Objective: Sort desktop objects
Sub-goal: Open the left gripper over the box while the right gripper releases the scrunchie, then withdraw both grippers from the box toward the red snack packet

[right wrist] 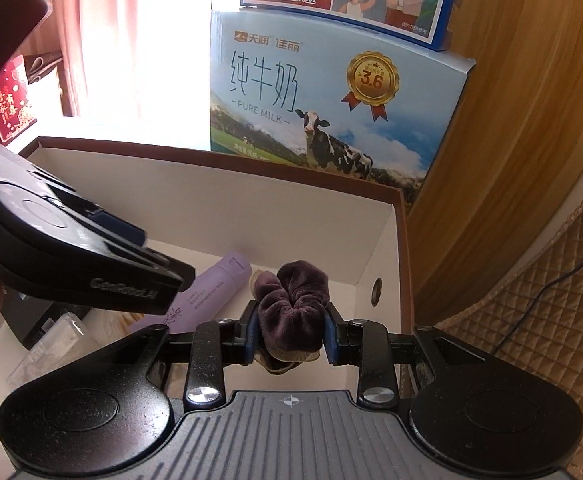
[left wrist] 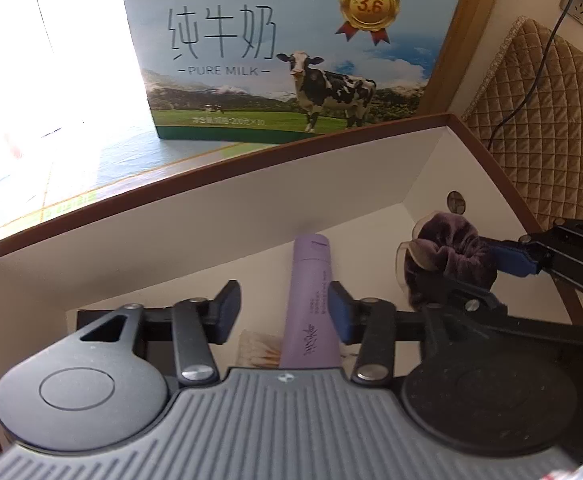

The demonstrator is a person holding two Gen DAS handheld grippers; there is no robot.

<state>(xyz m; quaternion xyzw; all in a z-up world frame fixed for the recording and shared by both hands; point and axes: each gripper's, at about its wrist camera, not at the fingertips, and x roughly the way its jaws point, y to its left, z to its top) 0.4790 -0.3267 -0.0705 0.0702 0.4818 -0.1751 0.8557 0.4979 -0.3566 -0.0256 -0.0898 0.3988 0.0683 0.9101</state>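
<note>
My right tool (right wrist: 290, 338) is gripping the purple velvet scrunchie (right wrist: 293, 308) above the white box (right wrist: 219, 204); my left tool (left wrist: 283, 312) is gaping empty over the purple tube (left wrist: 311, 300), whose long axis runs straight ahead.

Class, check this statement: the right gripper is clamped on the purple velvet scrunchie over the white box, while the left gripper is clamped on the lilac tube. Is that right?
Not quite. The left gripper is open: the left wrist view shows its pads spread, with the lilac tube lying loose in the white box. The right gripper is indeed clamped on the purple velvet scrunchie.
</note>
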